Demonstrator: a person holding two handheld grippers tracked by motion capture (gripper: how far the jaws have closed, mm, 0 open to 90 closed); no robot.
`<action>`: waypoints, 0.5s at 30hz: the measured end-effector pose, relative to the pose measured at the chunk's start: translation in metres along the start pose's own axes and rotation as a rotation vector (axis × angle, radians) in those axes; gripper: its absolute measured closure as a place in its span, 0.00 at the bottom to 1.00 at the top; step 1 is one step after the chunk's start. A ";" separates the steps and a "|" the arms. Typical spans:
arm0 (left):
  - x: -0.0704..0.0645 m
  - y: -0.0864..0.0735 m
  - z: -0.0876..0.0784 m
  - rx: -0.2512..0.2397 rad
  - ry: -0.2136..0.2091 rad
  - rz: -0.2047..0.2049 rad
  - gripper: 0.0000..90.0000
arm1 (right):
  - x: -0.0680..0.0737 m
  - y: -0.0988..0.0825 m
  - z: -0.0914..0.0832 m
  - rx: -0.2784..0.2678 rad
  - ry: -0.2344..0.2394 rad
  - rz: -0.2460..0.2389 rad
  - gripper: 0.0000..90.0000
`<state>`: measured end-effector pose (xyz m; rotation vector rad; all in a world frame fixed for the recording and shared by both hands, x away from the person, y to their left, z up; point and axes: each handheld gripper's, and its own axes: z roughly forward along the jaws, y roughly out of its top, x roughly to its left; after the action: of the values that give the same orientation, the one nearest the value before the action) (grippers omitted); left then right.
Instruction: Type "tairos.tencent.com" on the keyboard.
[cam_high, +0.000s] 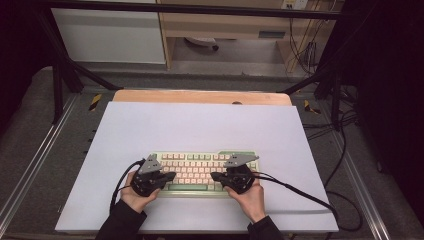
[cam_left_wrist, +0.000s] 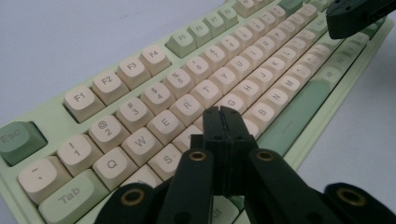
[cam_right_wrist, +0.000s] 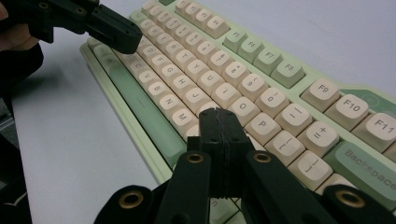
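The green-and-cream keyboard (cam_high: 204, 172) lies at lower centre of the high view. The left gripper (cam_high: 170, 176) and right gripper (cam_high: 216, 176) hover over it, jaws pressed together, forming blunt tips for striking keys.

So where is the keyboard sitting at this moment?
In the high view the keyboard lies on the near middle of the white mat, between the left tongs and right tongs.
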<state>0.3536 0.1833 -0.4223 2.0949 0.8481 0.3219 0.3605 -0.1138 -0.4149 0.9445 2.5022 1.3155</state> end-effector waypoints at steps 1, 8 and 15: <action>0.001 0.000 0.000 0.000 0.003 -0.001 1.00 | 0.000 0.000 0.000 0.000 -0.001 0.000 1.00; 0.006 0.003 -0.001 -0.006 0.019 -0.010 1.00 | 0.000 0.000 0.001 0.005 0.000 -0.001 1.00; 0.008 0.006 0.001 -0.009 0.031 -0.013 1.00 | 0.000 0.000 0.001 0.005 -0.003 0.000 1.00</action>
<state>0.3630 0.1858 -0.4187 2.0797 0.8768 0.3508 0.3611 -0.1135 -0.4158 0.9471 2.5047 1.3077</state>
